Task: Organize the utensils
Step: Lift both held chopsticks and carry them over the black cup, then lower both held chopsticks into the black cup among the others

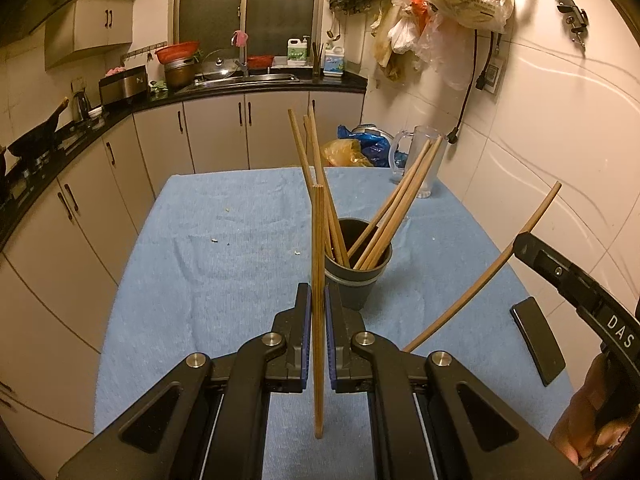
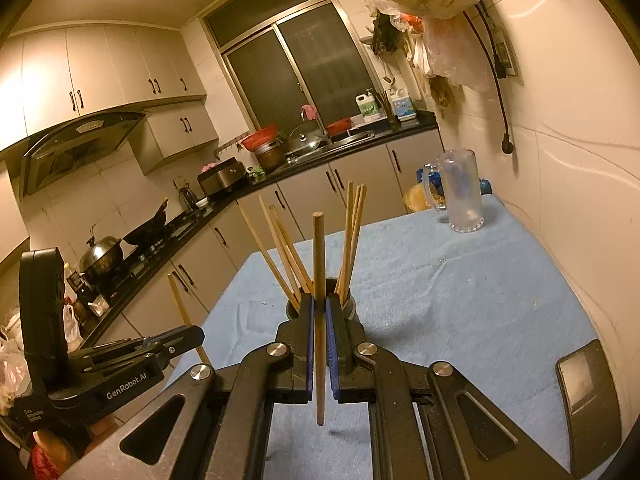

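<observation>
Right now your left gripper has its blue-padded jaws clamped on a wooden chopstick that stands nearly upright between them, its top well above the fingertips and its lower end hanging below the jaws over the blue cloth that covers the table. Just beyond that gripper sits the dark holder cup, with six or so chopsticks already in it, one bunch leaning left and another bunch leaning right toward the clear glass mug near the wall. Your right gripper is likewise closed on a second chopstick, held upright directly in front of the same cup, which its fingers partly hide. In the left wrist view that second chopstick shows as a curved stick rising at the right edge, beside the right gripper's black body. A dark phone lies flat on the cloth at the table's near right corner, well apart from the cup.
</observation>
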